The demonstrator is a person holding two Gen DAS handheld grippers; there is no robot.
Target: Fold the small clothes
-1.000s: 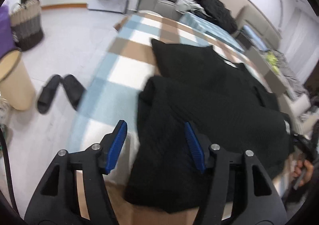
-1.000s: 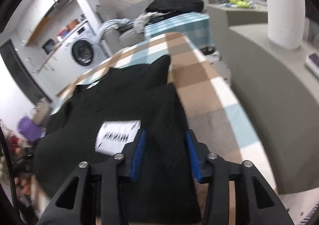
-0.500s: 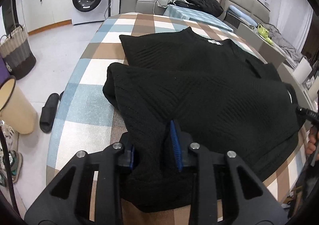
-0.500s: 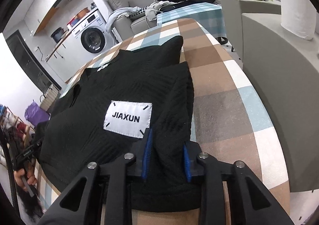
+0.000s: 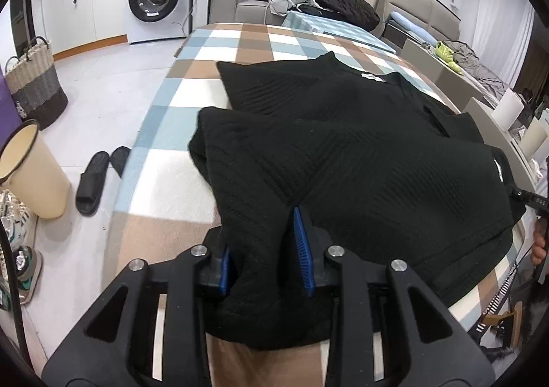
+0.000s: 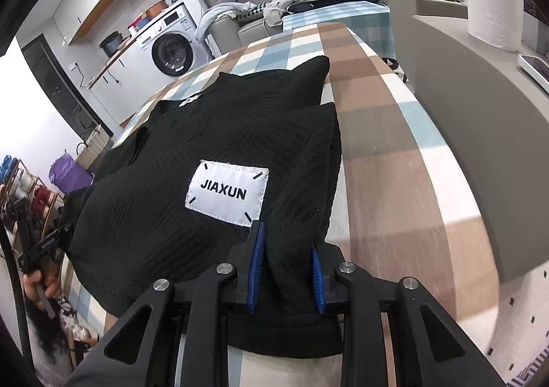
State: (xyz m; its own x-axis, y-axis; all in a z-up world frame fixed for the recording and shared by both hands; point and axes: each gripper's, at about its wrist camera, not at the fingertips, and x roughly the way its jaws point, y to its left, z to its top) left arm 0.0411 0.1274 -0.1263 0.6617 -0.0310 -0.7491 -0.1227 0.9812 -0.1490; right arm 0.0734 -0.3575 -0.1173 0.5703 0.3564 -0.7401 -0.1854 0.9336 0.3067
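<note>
Both grippers went from gaping over the cloth to clamped on it; left jaws reopened a touch in the last half second, fabric still pinched. Left gripper (image 5: 266,251) is pitched down, its blue pads (image 5: 303,249) biting a bunched fold at the near edge of the black sweater (image 5: 360,160). Right gripper (image 6: 286,266), same downward tilt, grips the near edge just below the white JIAXUN patch (image 6: 226,193). Sweater lies on the checked tablecloth (image 5: 164,177), lower part doubled up over the body.
</note>
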